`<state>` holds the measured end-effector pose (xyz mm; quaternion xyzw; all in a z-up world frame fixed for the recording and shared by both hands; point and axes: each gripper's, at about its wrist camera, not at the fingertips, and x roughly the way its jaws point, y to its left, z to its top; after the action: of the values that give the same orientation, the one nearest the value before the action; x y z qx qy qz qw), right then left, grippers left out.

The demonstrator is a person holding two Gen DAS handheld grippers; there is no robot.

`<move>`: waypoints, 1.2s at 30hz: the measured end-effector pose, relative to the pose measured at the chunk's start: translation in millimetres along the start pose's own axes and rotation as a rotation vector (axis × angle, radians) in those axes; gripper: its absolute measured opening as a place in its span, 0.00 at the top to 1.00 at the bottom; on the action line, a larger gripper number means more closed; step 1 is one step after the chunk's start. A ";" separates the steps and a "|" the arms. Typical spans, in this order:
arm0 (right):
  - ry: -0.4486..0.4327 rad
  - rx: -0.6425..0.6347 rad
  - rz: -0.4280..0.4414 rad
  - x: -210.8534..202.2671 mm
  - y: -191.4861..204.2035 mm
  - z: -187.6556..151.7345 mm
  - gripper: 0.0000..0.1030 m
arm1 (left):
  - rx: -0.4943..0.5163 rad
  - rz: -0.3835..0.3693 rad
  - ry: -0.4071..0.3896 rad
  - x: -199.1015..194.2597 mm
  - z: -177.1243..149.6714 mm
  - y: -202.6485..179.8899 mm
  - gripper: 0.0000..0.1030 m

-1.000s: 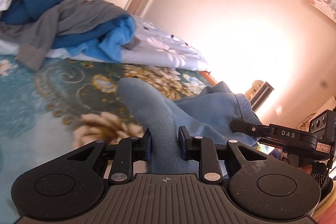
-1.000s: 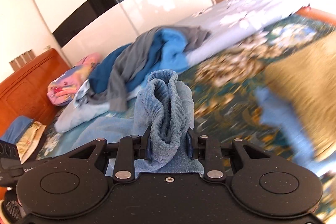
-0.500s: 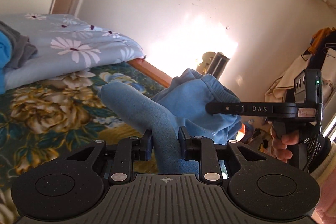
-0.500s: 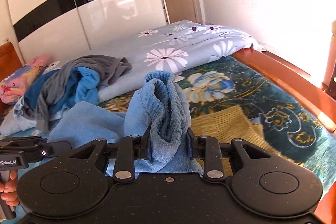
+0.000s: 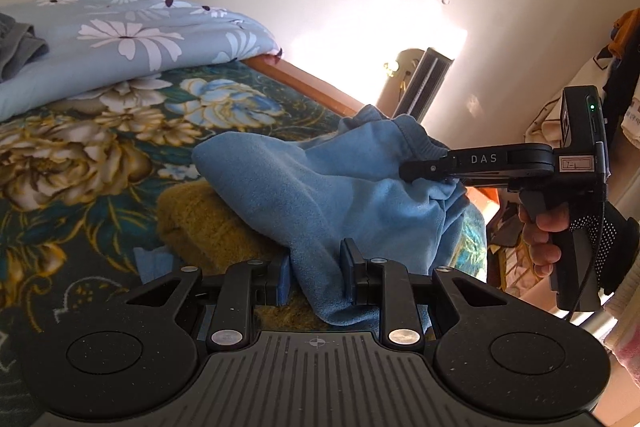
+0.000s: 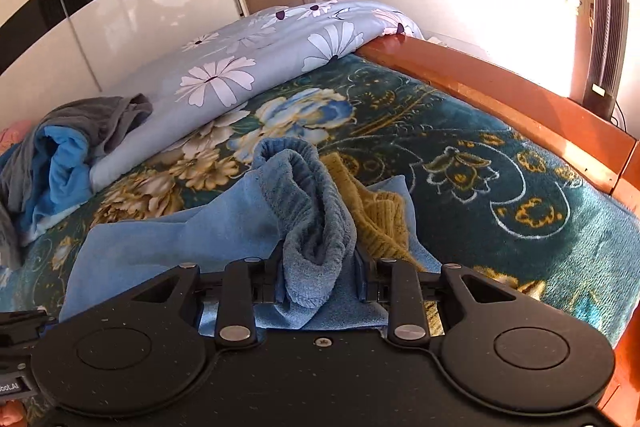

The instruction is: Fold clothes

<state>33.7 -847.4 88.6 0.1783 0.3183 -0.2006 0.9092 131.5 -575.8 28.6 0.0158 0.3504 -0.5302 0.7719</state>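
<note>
A light blue fleece garment [image 5: 320, 187] hangs between my two grippers above the bed. My left gripper [image 5: 316, 277] is shut on a fold of its plain fabric. In the left wrist view my right gripper [image 5: 420, 169] comes in from the right, held by a hand [image 5: 548, 235], and pinches the garment's ribbed edge. The right wrist view shows my right gripper [image 6: 319, 275] shut on that bunched ribbed edge [image 6: 308, 211], with the rest of the blue garment [image 6: 160, 239] draped left. A mustard knit garment [image 6: 380, 215] lies on the bed under the blue one.
A teal floral blanket [image 6: 480, 163] covers the bed. A pale blue daisy duvet [image 6: 240, 67] is bunched at the back, beside a pile of grey and blue clothes [image 6: 60, 139]. The wooden bed frame [image 6: 520, 99] runs along the right, with a tower fan [image 6: 604, 39] behind it.
Both grippers have swung right toward the bed's wooden edge, carrying the blue garment. It now hangs lower, over the mustard knit. The clothes pile has slid to the left of both views.
</note>
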 end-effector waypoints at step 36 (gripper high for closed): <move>-0.047 -0.267 0.412 -137.9 422.5 -157.4 0.20 | -0.198 0.713 -0.295 -471.1 -181.6 124.7 0.01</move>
<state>57.1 -380.0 145.9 0.1131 0.2776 0.0289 0.9536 49.2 -68.9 111.1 -0.0146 0.2577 -0.1890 0.9474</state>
